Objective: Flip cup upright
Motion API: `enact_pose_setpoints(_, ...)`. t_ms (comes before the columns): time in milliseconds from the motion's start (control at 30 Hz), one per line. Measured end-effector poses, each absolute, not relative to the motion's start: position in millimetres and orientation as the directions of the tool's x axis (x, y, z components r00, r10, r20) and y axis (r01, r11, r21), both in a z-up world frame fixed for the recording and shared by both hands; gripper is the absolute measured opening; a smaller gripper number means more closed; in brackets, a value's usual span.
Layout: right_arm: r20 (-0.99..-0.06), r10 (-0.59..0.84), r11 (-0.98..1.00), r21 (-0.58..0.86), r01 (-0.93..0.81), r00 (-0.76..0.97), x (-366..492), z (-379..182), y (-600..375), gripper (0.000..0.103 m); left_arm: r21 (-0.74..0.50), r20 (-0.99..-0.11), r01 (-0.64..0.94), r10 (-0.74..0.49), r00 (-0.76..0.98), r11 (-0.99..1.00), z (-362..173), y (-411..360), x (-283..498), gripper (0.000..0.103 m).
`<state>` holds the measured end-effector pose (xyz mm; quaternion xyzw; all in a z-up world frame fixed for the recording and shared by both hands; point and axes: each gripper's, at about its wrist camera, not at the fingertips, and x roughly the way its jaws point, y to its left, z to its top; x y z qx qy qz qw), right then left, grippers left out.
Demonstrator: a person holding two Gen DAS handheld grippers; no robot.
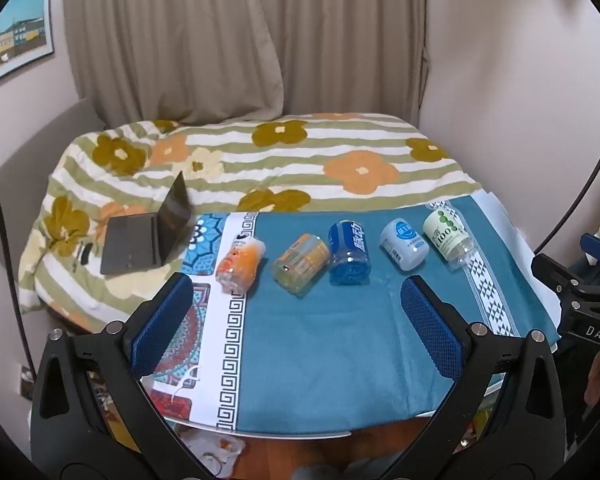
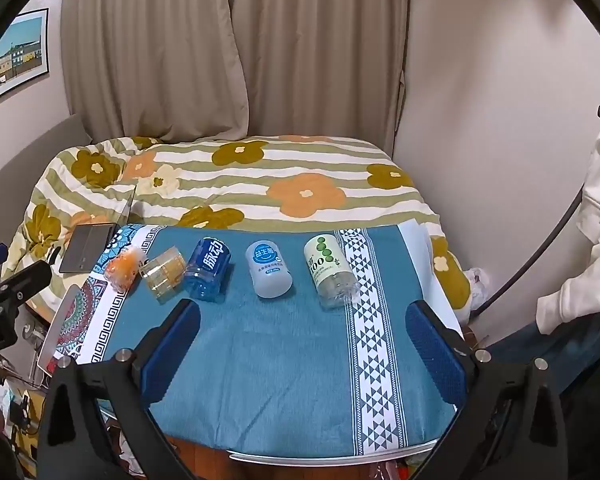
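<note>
Several cups cut from drink bottles lie on their sides in a row on the blue cloth-covered table: an orange cup, a yellow-orange cup, a blue cup, a white cup and a green-labelled cup. In the right wrist view they are the orange cup, the yellow cup, the blue cup, the white cup and the green cup. My left gripper is open and empty, above the table in front of the row. My right gripper is open and empty, also short of the cups.
An open laptop sits on the flowered bedspread behind the table at the left. Curtains hang behind the bed. The right gripper's body shows at the right edge of the left view. White clothing hangs at the right.
</note>
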<state>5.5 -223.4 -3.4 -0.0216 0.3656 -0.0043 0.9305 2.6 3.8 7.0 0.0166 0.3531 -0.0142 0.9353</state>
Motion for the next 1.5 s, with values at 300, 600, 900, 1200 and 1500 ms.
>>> enact_pose_setpoints(300,-0.68,-0.018,0.999,-0.033,-0.006,0.733,-0.5,-7.4,-220.9,0.103,0.019,-0.661,0.042,-0.019,0.75,0.999,6.2,3.0,1.7,0.103)
enact_pose_setpoints(600,-0.681,-0.017,0.999,-0.031,-0.006,0.732,-0.5,-8.0,-222.0,0.103,0.024,-0.662,0.04,-0.014,0.75,0.999,5.6,0.3,2.7,0.103)
enact_pose_setpoints(900,-0.681,-0.014,1.0,-0.026,-0.005,0.732,-2.2,-8.6,-223.0,0.103,0.021,-0.662,0.042,-0.017,0.749,0.999,5.4,0.7,2.4,0.103)
enact_pose_setpoints(1200,-0.682,-0.014,1.0,-0.025,-0.004,0.731,-3.6,-9.4,-224.3,0.103,0.016,-0.661,0.031,-0.013,0.75,0.999,6.7,-5.0,0.8,0.103)
enact_pose_setpoints(1500,-0.682,-0.012,1.0,-0.023,-0.004,0.732,-2.7,-8.8,-224.8,0.103,0.015,-0.661,0.03,-0.012,0.75,0.999,7.7,-3.3,0.2,0.103)
